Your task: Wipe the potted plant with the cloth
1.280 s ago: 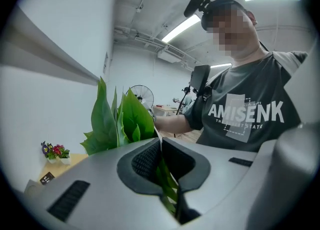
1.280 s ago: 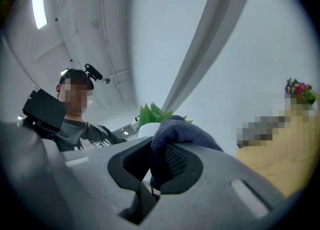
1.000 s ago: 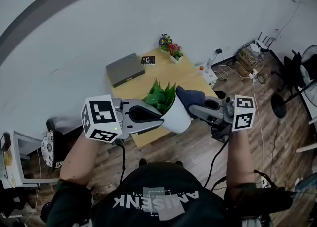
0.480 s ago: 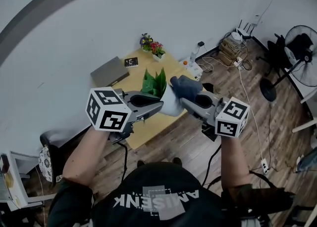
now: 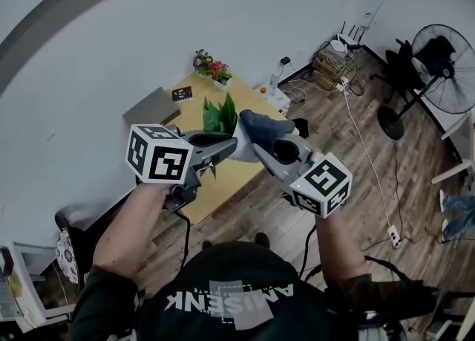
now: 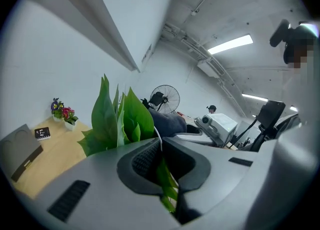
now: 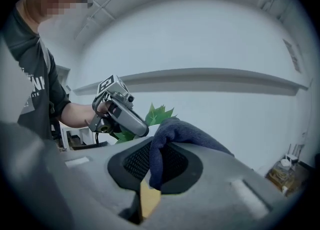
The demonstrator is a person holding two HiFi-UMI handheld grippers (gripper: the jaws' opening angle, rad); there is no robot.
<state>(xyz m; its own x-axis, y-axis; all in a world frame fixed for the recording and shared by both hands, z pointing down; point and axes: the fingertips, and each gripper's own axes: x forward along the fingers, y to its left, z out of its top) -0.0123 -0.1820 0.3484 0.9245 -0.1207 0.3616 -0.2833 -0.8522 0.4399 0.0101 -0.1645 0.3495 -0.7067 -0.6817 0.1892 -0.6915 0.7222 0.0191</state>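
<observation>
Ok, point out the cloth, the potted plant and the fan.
cloth [image 7: 180, 133], right gripper view, top fold.
potted plant [image 6: 136, 116], left gripper view, broad leaf.
fan [image 5: 449, 68], head view, grille.

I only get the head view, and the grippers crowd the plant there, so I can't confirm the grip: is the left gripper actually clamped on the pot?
Observer: Yes; the left gripper view shows the left gripper shut on the thin white rim of the pot.
Operator: And the right one?
Observer: The right gripper is shut on the dark blue cloth, a fold hanging between its pads.
Operator: Is the cloth touching the leaves?
Observer: The left gripper view shows it just behind the leaves; contact I cannot tell.
</observation>
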